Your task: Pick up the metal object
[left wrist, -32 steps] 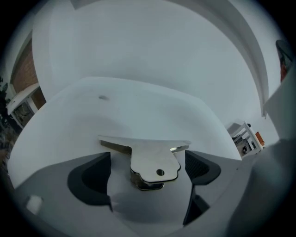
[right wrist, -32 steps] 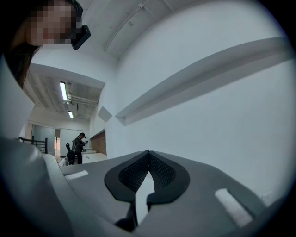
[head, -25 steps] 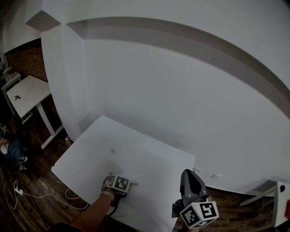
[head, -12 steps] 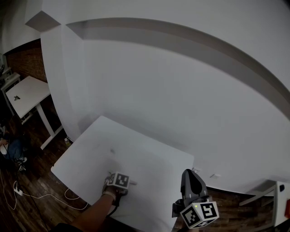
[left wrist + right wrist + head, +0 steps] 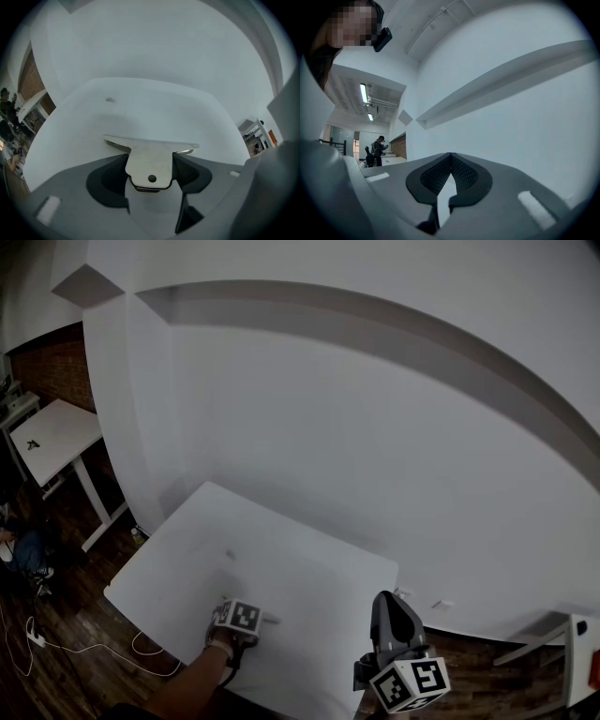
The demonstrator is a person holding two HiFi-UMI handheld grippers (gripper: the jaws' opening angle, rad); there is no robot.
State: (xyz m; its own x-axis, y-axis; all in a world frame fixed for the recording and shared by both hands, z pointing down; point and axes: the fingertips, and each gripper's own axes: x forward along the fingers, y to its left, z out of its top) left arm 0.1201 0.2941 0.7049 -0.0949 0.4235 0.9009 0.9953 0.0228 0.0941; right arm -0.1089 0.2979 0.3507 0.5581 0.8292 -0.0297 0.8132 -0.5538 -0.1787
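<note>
A flat, T-shaped metal object (image 5: pixel 149 149) with a small hole near its lower end lies on the white table (image 5: pixel 291 554). In the head view only a thin sliver of the metal object (image 5: pixel 272 620) shows beside the marker cube. My left gripper (image 5: pixel 150 161) is low at the table's front edge. Its jaws are closing, and the dark pads (image 5: pixel 119 176) touch both sides of the plate's stem. My right gripper (image 5: pixel 390 598) hangs off the table's right front corner, shut with nothing in it, pads (image 5: pixel 461 176) pointing at the wall.
A small dark speck (image 5: pixel 230 556) marks the table beyond the left gripper. The white wall rises right behind the table. A second white desk (image 5: pixel 52 432) stands at far left over wooden floor with a white cable (image 5: pixel 84 650). A person (image 5: pixel 378 144) stands far off.
The left gripper's marker cube has slid slightly toward the table's front edge and left. The right gripper has barely moved.
</note>
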